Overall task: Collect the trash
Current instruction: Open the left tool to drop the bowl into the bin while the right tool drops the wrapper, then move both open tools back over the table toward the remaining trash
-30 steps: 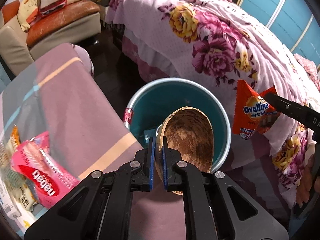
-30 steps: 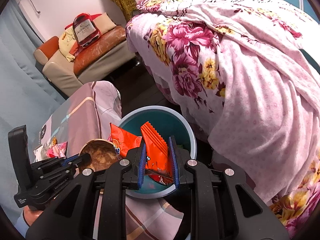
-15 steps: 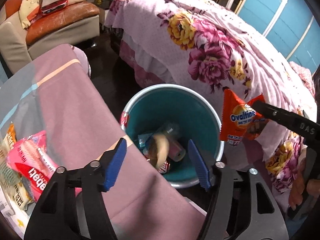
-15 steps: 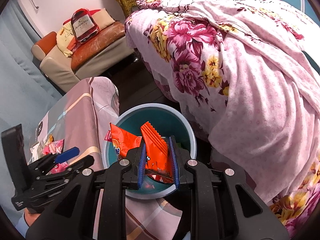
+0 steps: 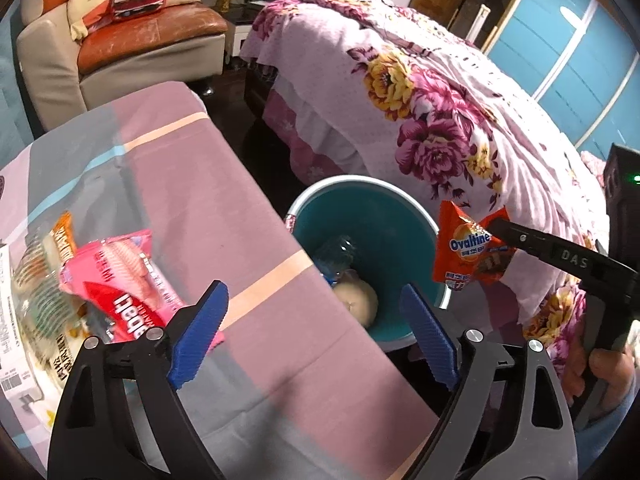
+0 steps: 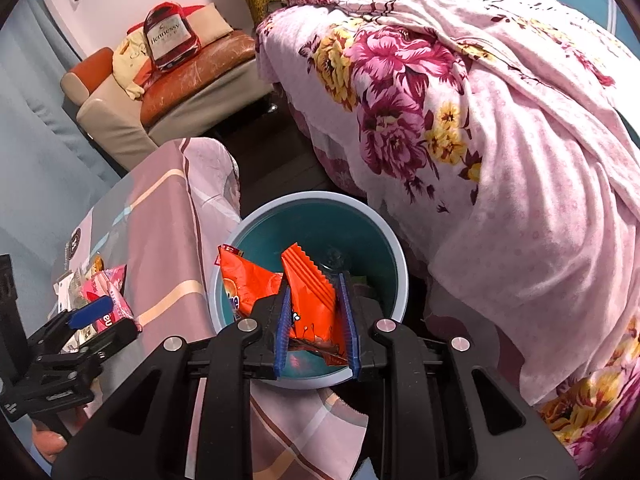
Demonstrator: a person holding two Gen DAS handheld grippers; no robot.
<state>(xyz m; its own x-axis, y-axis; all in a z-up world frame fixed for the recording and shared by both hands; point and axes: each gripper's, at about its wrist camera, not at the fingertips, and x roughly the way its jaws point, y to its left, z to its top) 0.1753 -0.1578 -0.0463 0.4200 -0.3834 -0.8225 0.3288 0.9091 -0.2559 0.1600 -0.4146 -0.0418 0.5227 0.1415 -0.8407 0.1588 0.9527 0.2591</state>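
A teal bin (image 5: 384, 208) stands on the floor between the table and the bed; it also shows in the right wrist view (image 6: 400, 276). A coconut shell (image 5: 356, 300) and a plastic bottle (image 5: 336, 252) lie inside it. My left gripper (image 5: 316, 332) is open and empty above the table's edge, beside the bin. My right gripper (image 6: 316, 324) is shut on an orange Ovaltine packet (image 6: 308, 300) and holds it over the bin; the packet also shows in the left wrist view (image 5: 468, 252).
The table (image 5: 192, 184) has a pink striped cloth. A pink wafer packet (image 5: 124, 280) and other snack packets (image 5: 40, 280) lie at its left. A floral bed (image 5: 440, 112) stands right of the bin. A sofa (image 5: 132, 40) is at the back.
My left gripper opened and let the coconut shell drop into the bin, then drew back toward the table. My right gripper kept the orange packet over the bin.
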